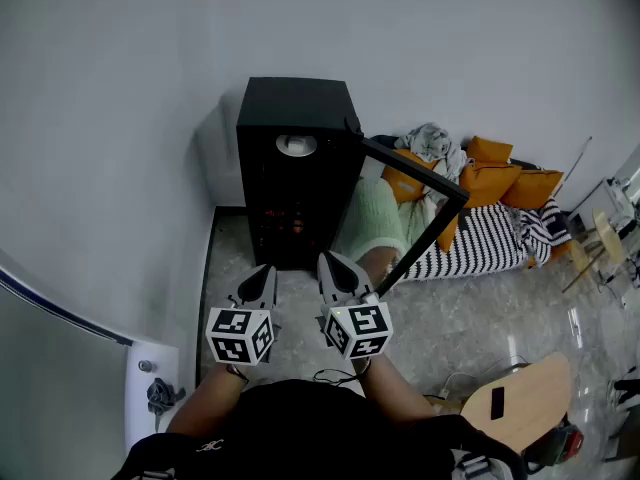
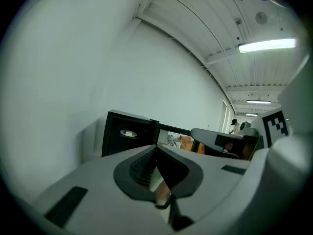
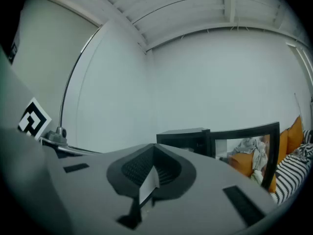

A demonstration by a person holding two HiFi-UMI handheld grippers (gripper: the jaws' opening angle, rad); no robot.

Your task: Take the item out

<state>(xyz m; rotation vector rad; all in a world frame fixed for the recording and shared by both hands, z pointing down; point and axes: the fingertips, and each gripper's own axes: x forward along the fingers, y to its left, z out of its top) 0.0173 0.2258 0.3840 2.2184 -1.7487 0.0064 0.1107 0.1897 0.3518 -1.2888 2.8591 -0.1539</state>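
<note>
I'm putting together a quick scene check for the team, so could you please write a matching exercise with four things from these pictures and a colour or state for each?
Things:
1. cabinet door
2. left claw
3. cushions
4. blanket

Colour or state:
A. black and white stripes
B. shut
C. swung open
D. orange

Right pairs: 1-C, 2-B, 3-D, 4-A.
</note>
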